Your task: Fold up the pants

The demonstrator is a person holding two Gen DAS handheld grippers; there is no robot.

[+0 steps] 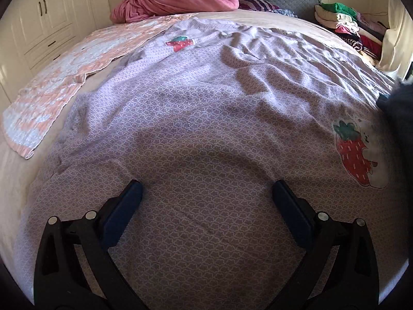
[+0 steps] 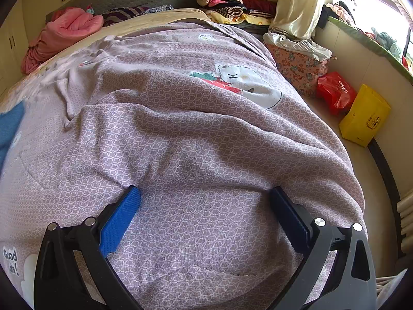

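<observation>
The left gripper (image 1: 206, 188) is held low, pointed forward over the pants (image 1: 201, 118), its blue fingers (image 1: 129, 201) spread wide with nothing between them. The right gripper (image 2: 205, 193) is likewise gaping and empty above the mauve patterned fabric, which fills the frame's centre on the bed (image 2: 160, 16).

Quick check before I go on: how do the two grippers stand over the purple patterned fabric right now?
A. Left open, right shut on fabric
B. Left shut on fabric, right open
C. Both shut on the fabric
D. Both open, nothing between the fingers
D: the left gripper and the right gripper both have their fingers spread wide over the purple patterned fabric, with no cloth pinched between them.
</observation>
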